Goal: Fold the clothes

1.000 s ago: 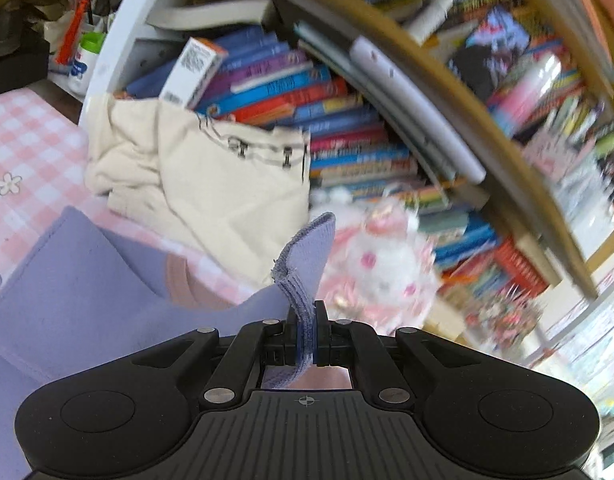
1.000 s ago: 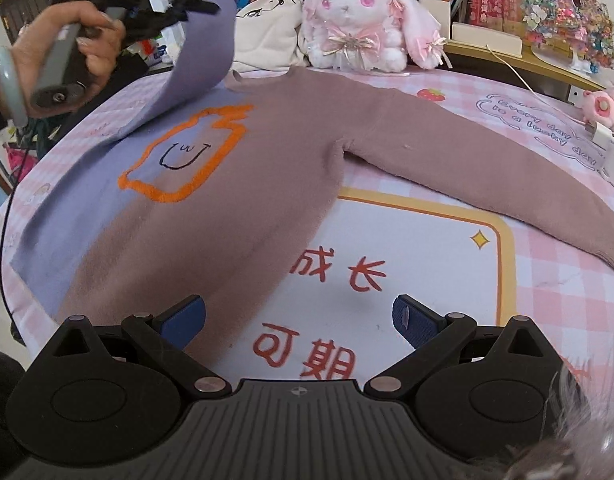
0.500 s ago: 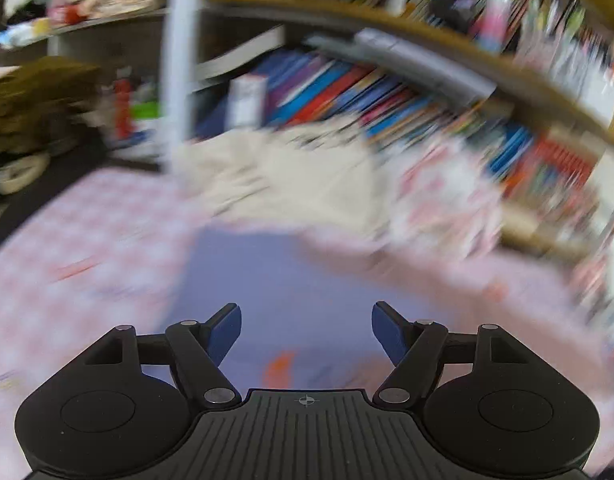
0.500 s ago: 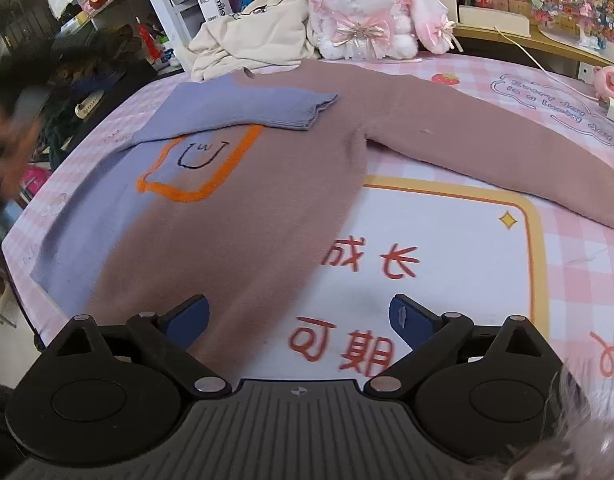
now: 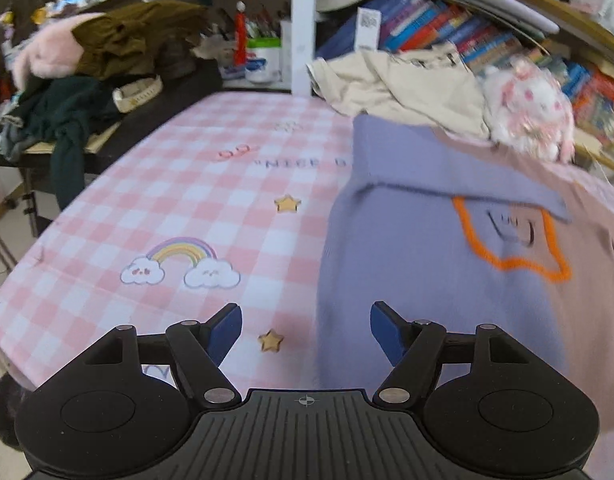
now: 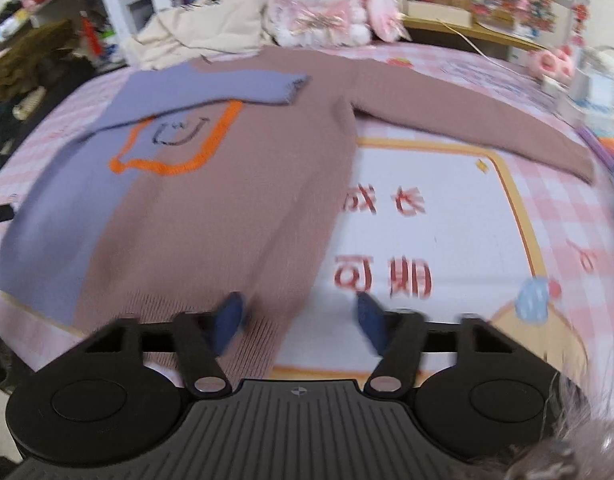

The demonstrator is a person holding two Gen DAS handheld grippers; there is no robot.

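Note:
A sweater, half lavender and half mauve-brown with an orange outlined face, lies flat on the pink checked table; it shows in the left wrist view (image 5: 427,264) and the right wrist view (image 6: 211,200). Its lavender sleeve (image 6: 211,90) is folded across the chest. The brown sleeve (image 6: 467,120) lies stretched out to the right. My left gripper (image 5: 306,330) is open and empty, over the table just left of the sweater's lavender side. My right gripper (image 6: 299,320) is open and empty above the sweater's bottom hem.
A cream cloth bag (image 6: 203,28) and a pink plush rabbit (image 6: 327,0) sit at the table's far edge before bookshelves (image 5: 447,28). Dark clothes (image 5: 67,112) are piled on a side table to the left. Cables and small toys (image 6: 559,64) lie at far right.
My left gripper let go of the lavender sleeve, which now lies folded across the chest, and pulled back to the sweater's left side. My right gripper moved down toward the hem.

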